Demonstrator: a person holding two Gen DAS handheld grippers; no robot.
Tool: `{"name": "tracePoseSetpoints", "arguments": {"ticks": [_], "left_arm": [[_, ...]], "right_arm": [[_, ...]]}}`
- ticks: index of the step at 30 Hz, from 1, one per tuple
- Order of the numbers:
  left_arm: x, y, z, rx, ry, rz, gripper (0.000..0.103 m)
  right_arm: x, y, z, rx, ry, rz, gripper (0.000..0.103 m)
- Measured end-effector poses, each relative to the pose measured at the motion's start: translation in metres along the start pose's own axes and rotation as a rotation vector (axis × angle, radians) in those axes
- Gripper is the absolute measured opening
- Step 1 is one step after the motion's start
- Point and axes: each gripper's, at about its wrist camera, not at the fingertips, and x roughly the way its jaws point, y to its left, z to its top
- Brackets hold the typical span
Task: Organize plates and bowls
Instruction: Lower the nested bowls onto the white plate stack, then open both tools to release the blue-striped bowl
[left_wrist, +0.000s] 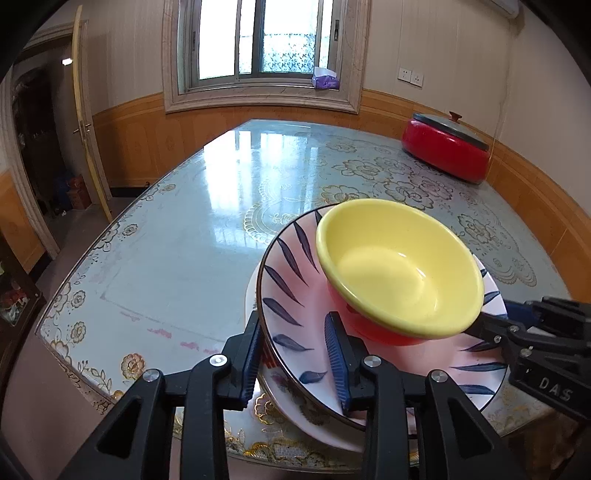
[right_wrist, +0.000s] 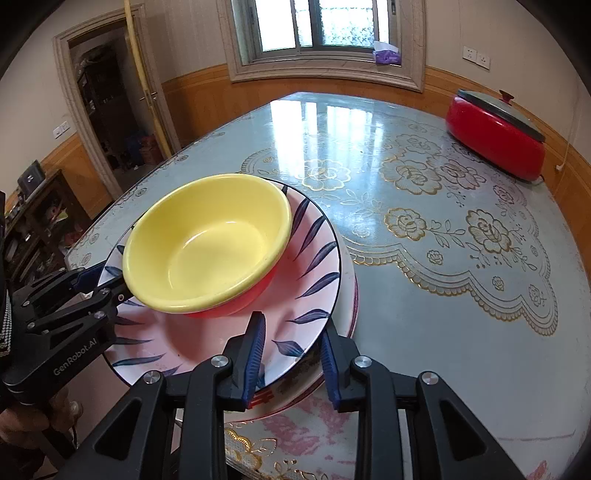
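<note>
A bowl, yellow inside and red outside (left_wrist: 400, 267) (right_wrist: 207, 242), sits in a pink plate with blue leaf marks (left_wrist: 291, 295) (right_wrist: 314, 266). That plate lies over a white floral plate (left_wrist: 295, 417) (right_wrist: 351, 295) near the table's front edge. My left gripper (left_wrist: 297, 358) straddles the leaf plate's rim, one finger under, one on top. My right gripper (right_wrist: 293, 356) straddles the same plate's rim on the opposite side. Each gripper shows in the other's view (left_wrist: 491, 325) (right_wrist: 99, 282). Both look closed on the rim.
The table (left_wrist: 184, 240) (right_wrist: 424, 295) has a glossy blue floral cloth. A red electric pot with a grey lid (left_wrist: 448, 149) (right_wrist: 496, 127) stands at the far right. A doorway (left_wrist: 44, 147) is at the left, a window behind.
</note>
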Motion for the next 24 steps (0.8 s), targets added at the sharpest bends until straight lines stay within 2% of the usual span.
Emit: {"name": "tracePoseSetpoints", "arguments": {"ticks": [5,9,11,13,15,17,22,24], "left_arm": [[-0.010,0.005,0.004,0.025,-0.038,-0.058,0.046],[-0.017,0.008,0.003,0.080,-0.043,-0.099,0.049],[-0.023,0.011,0.002,0.109,-0.058,-0.114,0.060],[-0.029,0.014,0.000,0.128,-0.071,-0.137,0.066],[-0.035,0.016,-0.002,0.144,-0.084,-0.148,0.070],[-0.039,0.018,-0.006,0.158,-0.079,-0.160,0.081],[-0.049,0.028,-0.017,0.160,-0.087,-0.171,0.096],[-0.054,0.033,-0.020,0.152,-0.094,-0.180,0.096]], "right_arm": [[-0.001,0.009,-0.003,0.053,-0.021,-0.064,0.032],[-0.004,0.022,-0.007,0.123,-0.033,-0.141,0.033],[-0.013,0.024,-0.012,0.194,-0.066,-0.163,0.033],[-0.026,0.032,-0.019,0.246,-0.106,-0.197,0.033],[-0.038,0.040,-0.027,0.273,-0.142,-0.210,0.033],[-0.045,0.050,-0.035,0.281,-0.157,-0.245,0.033],[-0.059,0.071,-0.046,0.299,-0.202,-0.288,0.038],[-0.061,0.076,-0.050,0.314,-0.211,-0.290,0.038]]}}
